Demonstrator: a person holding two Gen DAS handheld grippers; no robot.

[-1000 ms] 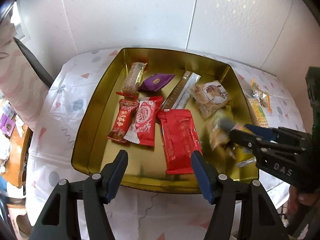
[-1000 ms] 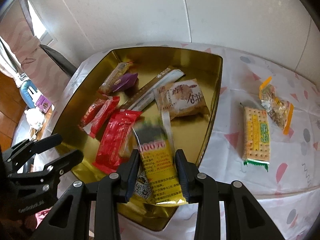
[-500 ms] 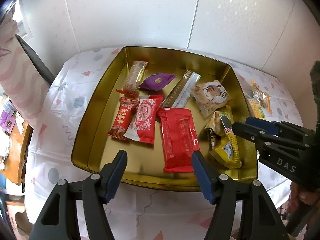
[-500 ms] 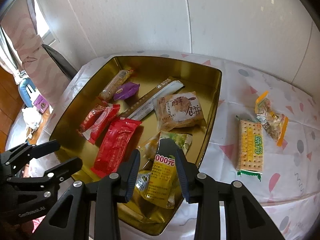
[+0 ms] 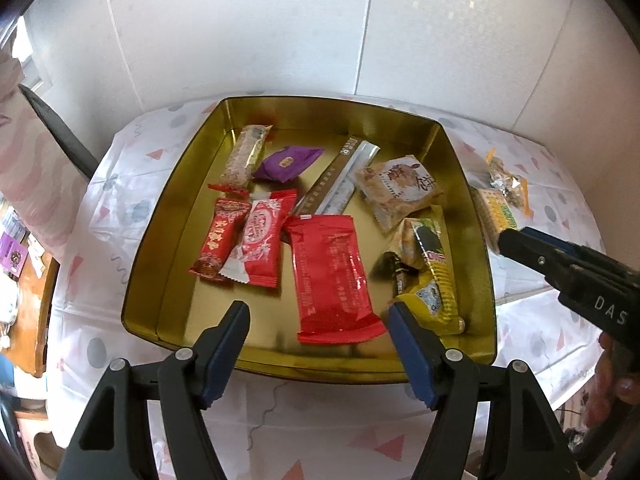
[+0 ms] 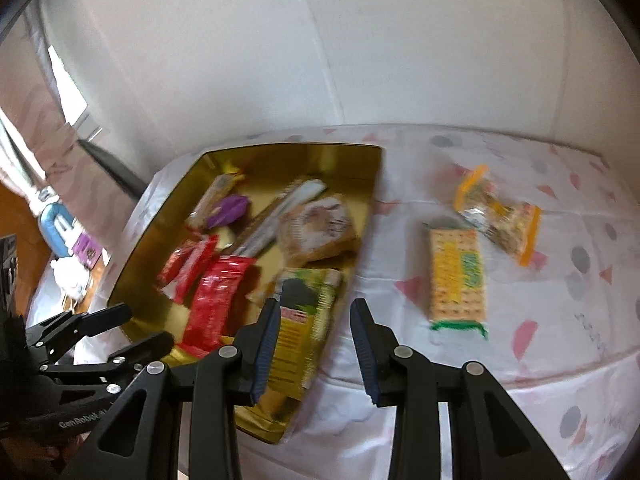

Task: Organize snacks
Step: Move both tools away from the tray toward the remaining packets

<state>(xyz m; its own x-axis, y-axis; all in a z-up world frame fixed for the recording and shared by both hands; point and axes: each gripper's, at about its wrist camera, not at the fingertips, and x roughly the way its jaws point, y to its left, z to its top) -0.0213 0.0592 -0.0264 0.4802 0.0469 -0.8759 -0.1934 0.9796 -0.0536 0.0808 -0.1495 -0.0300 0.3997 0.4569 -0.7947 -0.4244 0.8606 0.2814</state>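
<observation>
A gold tin tray (image 5: 172,240) (image 6: 160,208) holds several snack packets. A yellow-green packet (image 5: 434,268) (image 6: 304,320) lies loose by its right wall, next to a long red packet (image 5: 330,276). A cracker pack (image 6: 456,272) (image 5: 496,212) and an orange-edged nut bag (image 6: 496,216) (image 5: 506,178) lie on the cloth right of the tray. My left gripper (image 5: 318,320) is open and empty over the tray's near rim. My right gripper (image 6: 316,320) is open and empty above the tray's right edge; it shows in the left wrist view (image 5: 520,240).
The table has a white cloth with pink triangles and grey dots (image 6: 540,360). White wall panels (image 5: 360,40) stand behind. A dark chair back (image 5: 60,132) and a wooden side table (image 5: 28,280) stand at the left.
My right gripper opened and let the yellow-green packet drop into the tray, then pulled back and swung right toward the snacks on the cloth. The left gripper stayed put.
</observation>
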